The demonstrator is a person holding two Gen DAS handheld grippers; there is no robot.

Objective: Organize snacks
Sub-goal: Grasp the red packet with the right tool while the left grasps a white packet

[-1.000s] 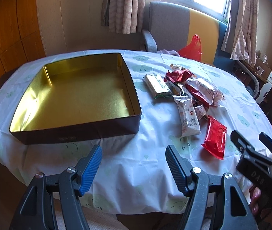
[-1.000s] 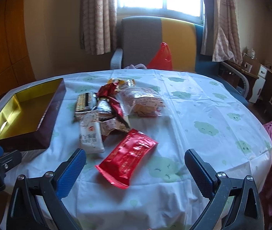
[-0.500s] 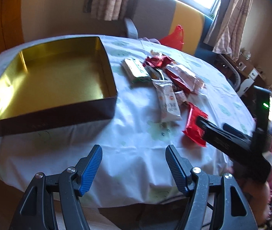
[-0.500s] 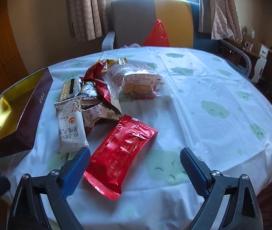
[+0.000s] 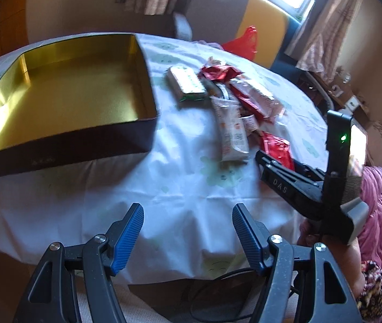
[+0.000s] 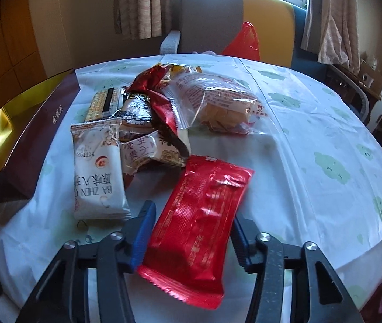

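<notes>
Right hand-held gripper (image 6: 189, 226) apart around red packet (image 6: 199, 223) — left hand-held gripper (image 5: 188, 231) apart, near table edge (image 5: 164, 274).

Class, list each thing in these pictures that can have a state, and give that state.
Tin box: lid off, nothing inside.
Red packet: sealed, flat on the table, between the right tool's fingers.
White packet: sealed, lying flat.
Right tool: open around the red packet.
Left tool: open, holding nothing.
</notes>
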